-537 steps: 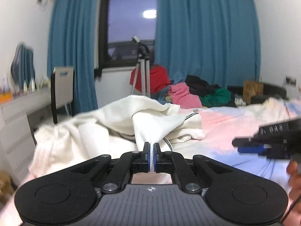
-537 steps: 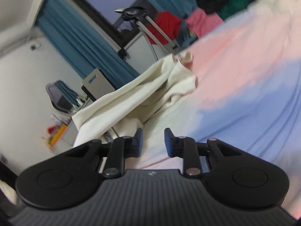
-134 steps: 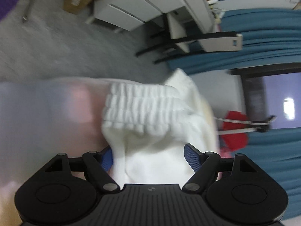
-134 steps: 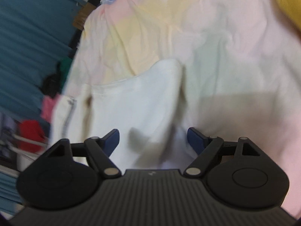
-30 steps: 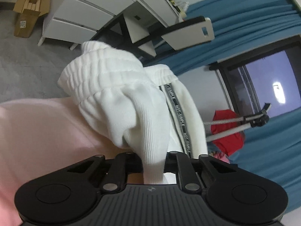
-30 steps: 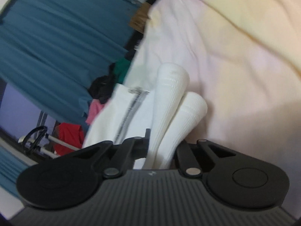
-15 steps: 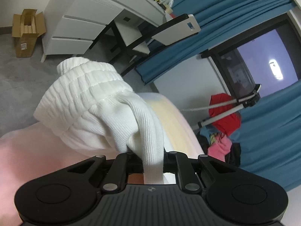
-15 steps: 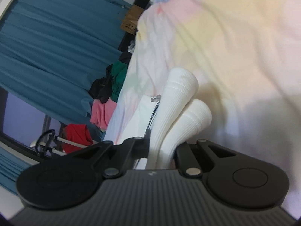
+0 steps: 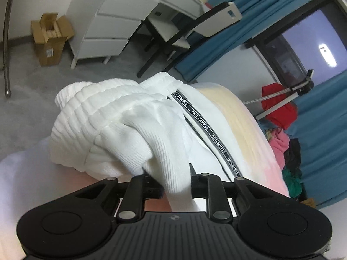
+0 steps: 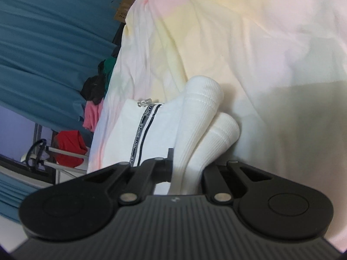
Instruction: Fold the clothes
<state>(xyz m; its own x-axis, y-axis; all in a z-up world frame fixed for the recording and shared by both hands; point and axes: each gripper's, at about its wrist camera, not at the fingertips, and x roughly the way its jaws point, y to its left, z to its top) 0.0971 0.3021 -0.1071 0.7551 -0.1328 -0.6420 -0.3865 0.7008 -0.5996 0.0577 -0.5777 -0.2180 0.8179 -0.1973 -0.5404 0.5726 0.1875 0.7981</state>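
Observation:
A white jacket (image 9: 134, 130) with ribbed hem and a black zipper tape reading "NOT-SIMPLE" (image 9: 208, 130) lies on the pastel bed sheet (image 9: 245, 117). My left gripper (image 9: 175, 178) is shut on a bunched ribbed fold of it, held above the bed edge. In the right wrist view my right gripper (image 10: 186, 171) is shut on two ribbed white cuffs or hem folds (image 10: 201, 119) of the same jacket (image 10: 130, 134), with the zipper pull (image 10: 144, 103) lying beyond. The fingertips of both grippers are hidden by cloth.
A white drawer unit (image 9: 112, 28), a chair (image 9: 195, 28) and a cardboard box (image 9: 52, 39) stand on the grey floor left of the bed. A tripod with a red garment (image 9: 279, 104), a pile of clothes (image 9: 288, 149) and blue curtains (image 10: 43, 43) lie beyond the bed.
Both grippers stay shut on the jacket. The left one has brought its fold over the zipper side; the jacket's body and zipper now show ahead of both grippers.

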